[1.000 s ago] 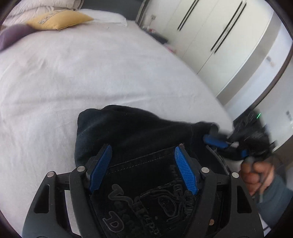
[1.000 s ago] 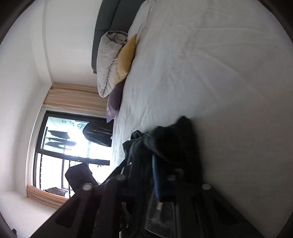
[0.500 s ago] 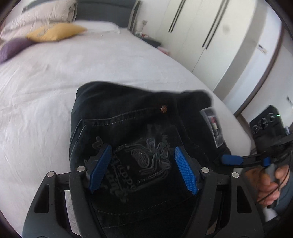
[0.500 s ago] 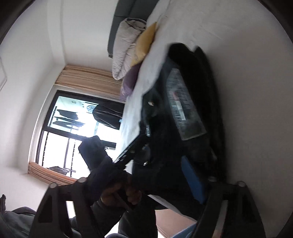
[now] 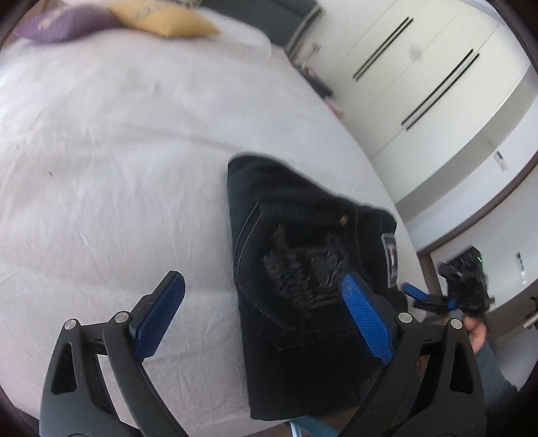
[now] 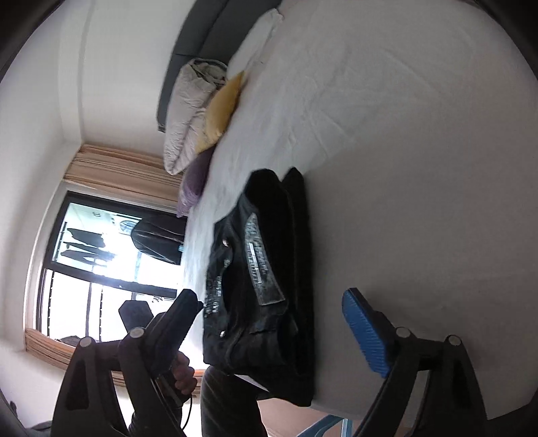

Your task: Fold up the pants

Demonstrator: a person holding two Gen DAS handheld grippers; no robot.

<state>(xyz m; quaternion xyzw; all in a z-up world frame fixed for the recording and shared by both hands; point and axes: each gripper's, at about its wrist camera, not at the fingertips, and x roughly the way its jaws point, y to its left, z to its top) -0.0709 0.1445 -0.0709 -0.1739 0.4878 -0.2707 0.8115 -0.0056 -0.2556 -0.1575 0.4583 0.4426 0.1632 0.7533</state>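
Blue pads on the left gripper (image 5: 265, 316) are spreading apart, nothing pinched; the right-hand pad overlaps the pants (image 5: 302, 285) in view, the other sits over bare sheet, so the bundle lies off-centre, toward the gripper's right and just ahead. Right gripper (image 6: 272, 329) is also opening, released, w/ the pants between and beyond its fingers but no pad pressing on cloth as far as I can tell.

Pants: black denim, folded into a compact stack, pocket embroidery and waist patch facing up, lying at the near edge of the bed (image 5: 117, 151). Long axis runs roughly away from the left gripper, from the bed's near edge toward the middle. In the right wrist view one end looks to hang slightly past the bed edge, over the floor.

Nearer hand: both are close; left gripper sits over the pocket side, right gripper at the waist-patch side, w/ the person's hand (image 5: 475, 331) behind it.

Judgement: fold looks done or nearly so; any next move is prob. a nudge of the stack inward, away from the bed edge.

Room: bed is wide open beyond the pants all the way to the pillows (image 5: 161, 22) at the far end. Wardrobe doors (image 5: 420, 77) stand well apart, past the bed's side. Risk is the near edge only: a pull that way could slide the stack off.
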